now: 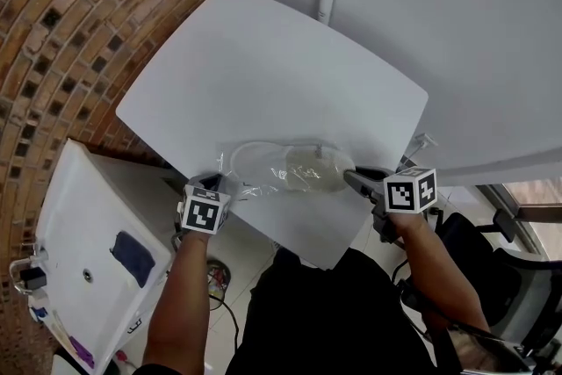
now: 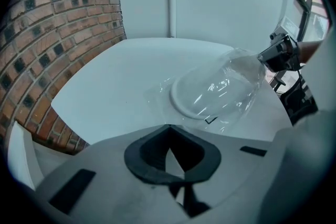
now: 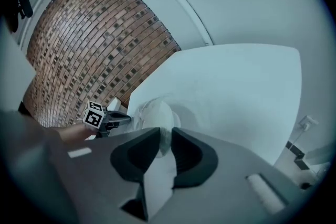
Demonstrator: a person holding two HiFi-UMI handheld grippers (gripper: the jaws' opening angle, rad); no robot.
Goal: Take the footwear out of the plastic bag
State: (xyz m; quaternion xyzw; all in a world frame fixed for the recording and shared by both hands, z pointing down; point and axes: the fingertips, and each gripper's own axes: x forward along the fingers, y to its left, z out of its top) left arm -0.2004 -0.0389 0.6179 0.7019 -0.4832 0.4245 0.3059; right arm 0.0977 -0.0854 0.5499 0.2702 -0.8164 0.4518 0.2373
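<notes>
White footwear sits in the plastic bag on the table; left tool pinches one end, right tool, half-closed, the other.

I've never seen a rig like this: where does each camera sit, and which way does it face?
Head view: on the person's head, looking steeply down at the white table; both forearms, left gripper and right gripper show.
Left gripper view: rides the left gripper, facing across the table at the plastic bag; its own jaws show.
Right gripper view: rides the right gripper, facing the brick wall; its jaws grip the bag.
Shared: each gripper view shows the other gripper.
</notes>
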